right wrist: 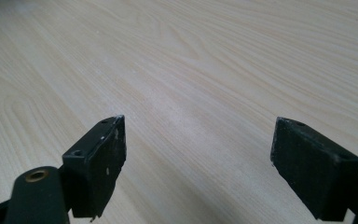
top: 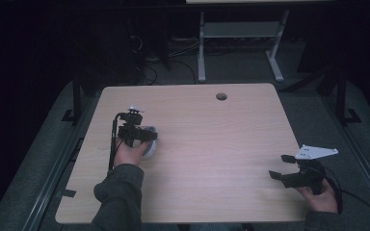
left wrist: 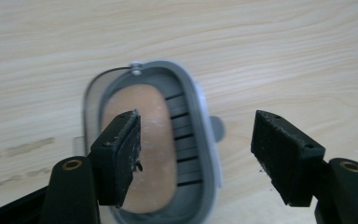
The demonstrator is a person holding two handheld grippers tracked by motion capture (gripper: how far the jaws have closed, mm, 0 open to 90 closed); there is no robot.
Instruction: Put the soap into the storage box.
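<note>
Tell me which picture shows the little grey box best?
The left gripper view: the grey box sits close, open side up, with something tan inside and slots beside it. In the high view the box is tiny, half hidden by the left hand-held gripper. The right gripper view shows bare table.

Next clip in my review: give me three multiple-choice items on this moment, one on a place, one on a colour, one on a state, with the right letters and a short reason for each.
1. Where on the table does the grey container lie?
A. on the person's left side, under the left gripper
B. by the round hole at the far edge
C. under the right gripper

2. What colour is the block inside the container?
A. blue
B. peach-orange
C. black

3. How do the right gripper's jaws stand?
A. shut on the container
B. shut on nothing
C. open over bare wood

Answers:
1. A, the high view shows it beneath the left gripper.
2. B, the left gripper view shows a peach-orange block inside the grey rim.
3. C, the right gripper view shows the jaws wide apart above plain tabletop.
</note>
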